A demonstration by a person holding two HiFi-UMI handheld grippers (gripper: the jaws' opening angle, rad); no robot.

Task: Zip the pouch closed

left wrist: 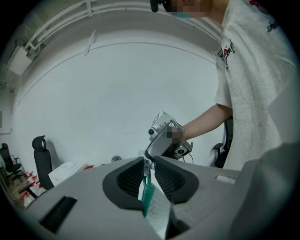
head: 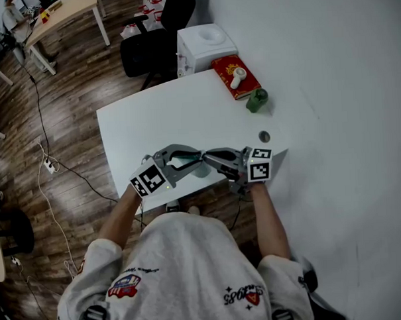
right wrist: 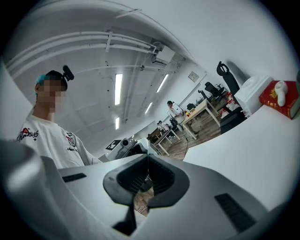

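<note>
Over the front edge of the white table (head: 152, 125) both grippers point at each other, tip to tip. A pouch (head: 199, 168) of white mesh with a teal zipper (left wrist: 148, 194) hangs between them. My left gripper (head: 198, 156) has the zipper tape running between its pads (left wrist: 148, 161), and its jaws stand close on it. The right gripper (head: 208, 155) comes in from the right, shut, and in the left gripper view its tips meet on the small silver zipper pull (left wrist: 146, 165). In the right gripper view its jaws (right wrist: 148, 157) touch at the tips.
At the table's far corner lie a red box (head: 235, 76) with a white bottle on it, a green bottle (head: 256, 100) and a small round object (head: 264, 136). A white appliance (head: 205, 46) and a black chair (head: 155, 38) stand behind. Cables run over the wooden floor at left.
</note>
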